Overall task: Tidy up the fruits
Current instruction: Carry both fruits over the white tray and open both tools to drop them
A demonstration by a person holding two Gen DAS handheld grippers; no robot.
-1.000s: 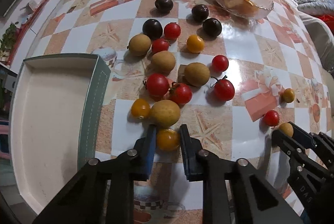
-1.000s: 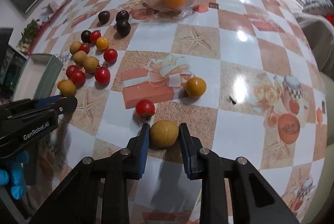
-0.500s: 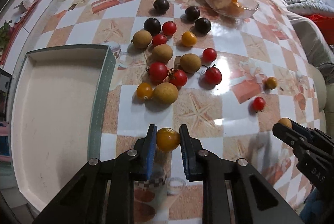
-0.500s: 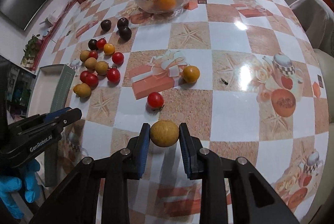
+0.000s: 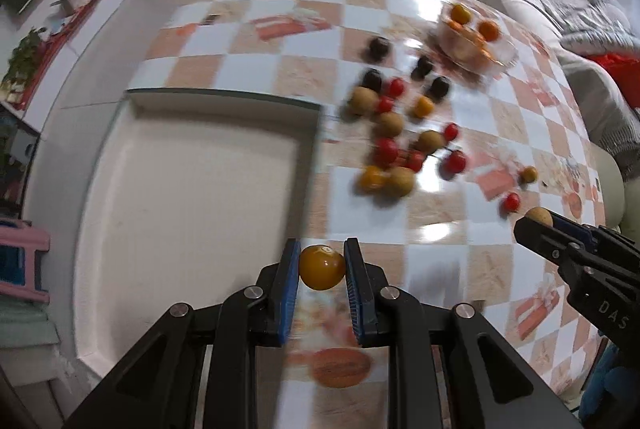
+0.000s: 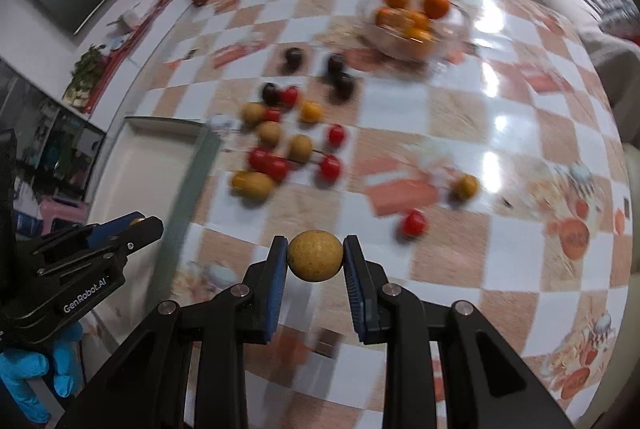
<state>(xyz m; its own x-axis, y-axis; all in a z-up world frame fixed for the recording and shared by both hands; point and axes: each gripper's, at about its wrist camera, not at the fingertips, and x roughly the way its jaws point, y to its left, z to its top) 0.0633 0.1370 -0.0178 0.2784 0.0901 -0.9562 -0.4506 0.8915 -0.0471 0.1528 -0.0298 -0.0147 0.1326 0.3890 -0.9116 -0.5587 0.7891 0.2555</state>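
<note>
- Jaws of the left gripper (image 5: 322, 263) are clamped on an orange tomato (image 5: 322, 267), one blue pad on each side; the fruit is off the bench, just past the near right corner of the tray.
- Jaws of the right gripper (image 6: 316, 257) pinch a tan round fruit (image 6: 315, 256) between their blue pads, held above the bench (image 6: 500, 157).
- Tray (image 5: 192, 197): white inside, green rim, on the left part of the bench; no fruit visible in it.
- Loose fruit cluster (image 5: 394, 145) lies to the right of the tray: red tomatoes, tan fruits, orange ones, dark plums at the far side. Motion blur, so count not reliable.
- One red tomato (image 6: 414, 223) and one yellow fruit (image 6: 465, 187) lie apart from the cluster, toward the right.
- Glass bowl (image 6: 460, 29) with oranges stands at the far side of the bench.
- Blue-gloved hand (image 6: 32, 369) holds the left gripper.
</note>
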